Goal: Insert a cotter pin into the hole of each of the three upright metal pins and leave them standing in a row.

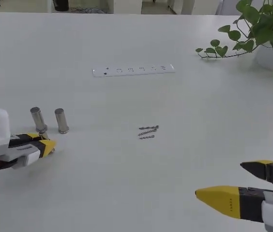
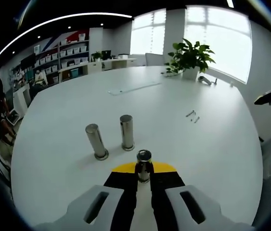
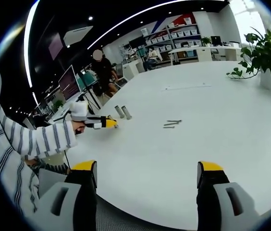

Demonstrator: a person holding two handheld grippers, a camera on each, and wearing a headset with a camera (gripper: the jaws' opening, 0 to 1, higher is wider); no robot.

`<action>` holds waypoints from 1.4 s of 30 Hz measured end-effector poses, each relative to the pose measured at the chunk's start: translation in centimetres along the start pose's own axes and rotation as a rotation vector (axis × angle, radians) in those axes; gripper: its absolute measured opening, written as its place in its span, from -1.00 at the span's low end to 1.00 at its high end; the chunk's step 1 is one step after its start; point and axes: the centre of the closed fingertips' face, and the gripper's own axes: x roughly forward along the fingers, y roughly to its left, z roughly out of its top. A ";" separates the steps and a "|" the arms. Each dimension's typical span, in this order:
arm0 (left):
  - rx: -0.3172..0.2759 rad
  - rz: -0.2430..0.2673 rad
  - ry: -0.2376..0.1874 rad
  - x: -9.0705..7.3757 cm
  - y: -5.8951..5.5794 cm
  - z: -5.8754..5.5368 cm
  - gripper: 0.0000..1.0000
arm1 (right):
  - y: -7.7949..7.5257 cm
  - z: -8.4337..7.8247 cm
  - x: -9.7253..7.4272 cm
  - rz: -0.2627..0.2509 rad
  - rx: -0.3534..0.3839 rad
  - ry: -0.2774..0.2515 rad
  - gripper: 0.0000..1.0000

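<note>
At the lower left of the head view, the left tongs [image 1: 47, 145] are pinching a metal pin [image 2: 144, 162]. The left gripper view is showing the yellow-and-black jaws pressed against the pin's lower part, with the pin standing upright between them and its round top facing up. Whether its base is touching the desk [image 1: 127, 183], I cannot tell.

Just beyond the jaw tips, two more pins are standing upright on the desk, side by side and a little apart: the left-hand pin [image 1: 38, 119] and the right-hand pin [image 1: 61, 120]. The left-hand one is sitting just beside the tongs.

Near the middle of the frame, three cotter pins [image 1: 148, 132] are lying close together in roughly parallel lines, well apart from the upright pins. Farther up, a white power strip [image 1: 133, 70] is lying flat, and its markings are too small to read. A potted plant [image 1: 260, 24] is trailing leaves over the desk at the upper right.

Down at the lower right, the right tongs [image 1: 219, 179] are hovering over bare desk with jaws spread wide — well to the right of the cotter pins. Over in the right gripper view, a striped sleeve [image 3: 44, 139] is leading to the hand gripping the left tongs.
</note>
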 end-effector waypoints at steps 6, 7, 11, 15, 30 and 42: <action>0.009 -0.012 -0.012 -1.2 -0.9 0.4 -0.89 | 0.6 -0.2 0.1 0.017 -0.002 0.000 0.64; 0.014 -0.016 -0.017 -1.5 -1.2 0.5 -0.89 | 0.7 -0.1 0.1 0.020 -0.003 -0.004 0.63; 0.020 -0.028 -0.031 -2.1 -2.1 0.8 -0.89 | 1.0 -0.1 -0.1 0.025 -0.031 -0.005 0.61; 0.026 -0.044 -0.043 -2.5 -3.2 0.9 -0.90 | 1.1 0.0 -0.3 0.029 -0.033 -0.014 0.59; 0.095 -0.133 -0.042 -3.1 -7.9 -0.8 -0.90 | 1.5 -0.6 -0.4 0.042 -0.053 -0.005 0.55; 0.189 -0.209 -0.011 -2.8 -11.8 -1.7 -0.89 | 2.5 -0.7 0.6 0.071 -0.071 0.012 0.55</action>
